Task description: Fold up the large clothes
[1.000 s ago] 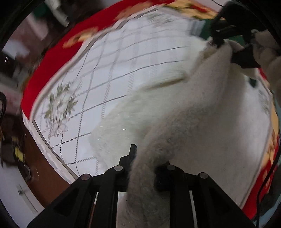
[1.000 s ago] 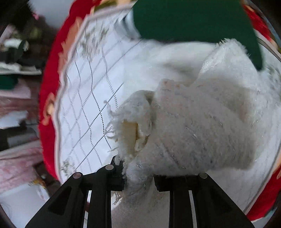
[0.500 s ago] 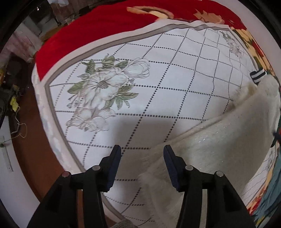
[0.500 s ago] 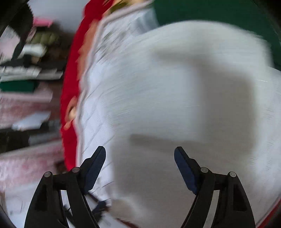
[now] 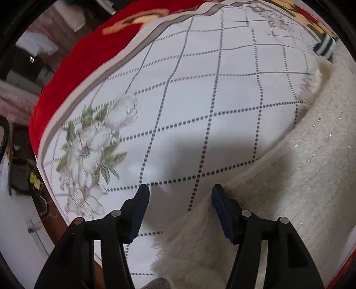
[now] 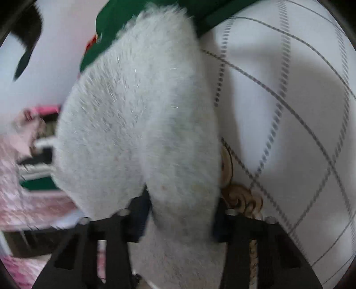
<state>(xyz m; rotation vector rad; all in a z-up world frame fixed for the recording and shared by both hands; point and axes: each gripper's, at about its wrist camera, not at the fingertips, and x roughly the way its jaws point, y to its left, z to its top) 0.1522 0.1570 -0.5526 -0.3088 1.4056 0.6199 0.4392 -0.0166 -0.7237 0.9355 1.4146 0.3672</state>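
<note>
A white fuzzy garment (image 5: 300, 177) lies on the checked white bedspread (image 5: 200, 89), filling the right and lower side of the left wrist view. My left gripper (image 5: 180, 191) points down at the bedspread. Its jaws are opening, and only the garment's fringed edge reaches in beside the right finger, with no pad pressing on it. In the right wrist view a thick fold of the same garment (image 6: 138, 106) bulges up from between the fingers of my right gripper (image 6: 180, 206). Those jaws are closing on the fold and the pads are hidden in the fur.
A red blanket (image 5: 77, 66) borders the bedspread at the far left. A dark striped cloth (image 5: 324, 45) lies at the top right. A green cloth (image 6: 200, 11) sits behind the fold, and a wooden button with curly brown trim (image 6: 227, 164) lies beside it. Cluttered shelves stand to the left.
My left gripper let go of the garment, opened and sank toward the bedspread. My right gripper opened wide, swung round and came in on a new fold of the garment.
</note>
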